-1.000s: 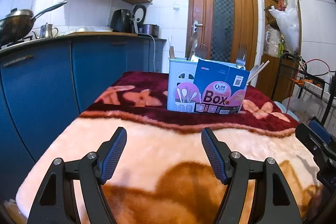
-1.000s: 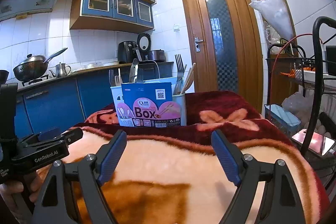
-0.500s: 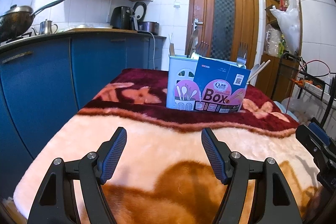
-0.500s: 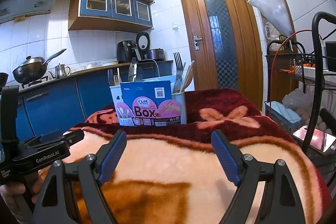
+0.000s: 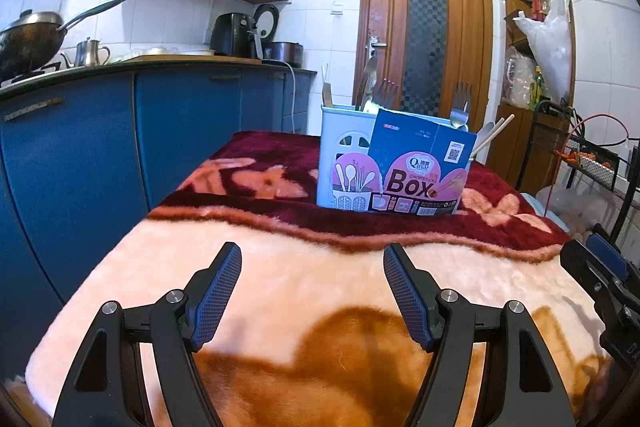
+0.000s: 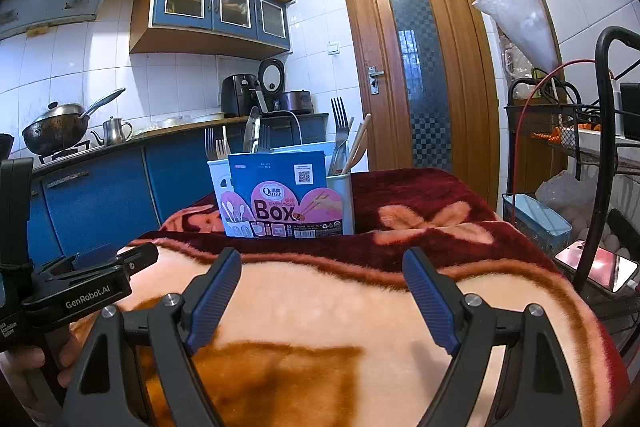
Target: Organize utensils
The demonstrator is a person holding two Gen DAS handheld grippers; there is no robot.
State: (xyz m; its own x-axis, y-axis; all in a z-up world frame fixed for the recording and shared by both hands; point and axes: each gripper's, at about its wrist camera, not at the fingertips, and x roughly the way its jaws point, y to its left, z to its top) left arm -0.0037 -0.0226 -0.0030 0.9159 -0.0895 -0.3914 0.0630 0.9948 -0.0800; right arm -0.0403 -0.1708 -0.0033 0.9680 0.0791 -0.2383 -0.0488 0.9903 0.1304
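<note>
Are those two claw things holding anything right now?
No. The left gripper and right gripper are both open and empty above the blanket.

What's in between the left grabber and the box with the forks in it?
Only bare blanket lies between the left hand-held gripper and the utensil box; the left wrist view shows it.

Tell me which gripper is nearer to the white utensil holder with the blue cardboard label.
Neither clearly. The left gripper and right gripper, both open, hover over the blanket, short of the white utensil holder.
</note>
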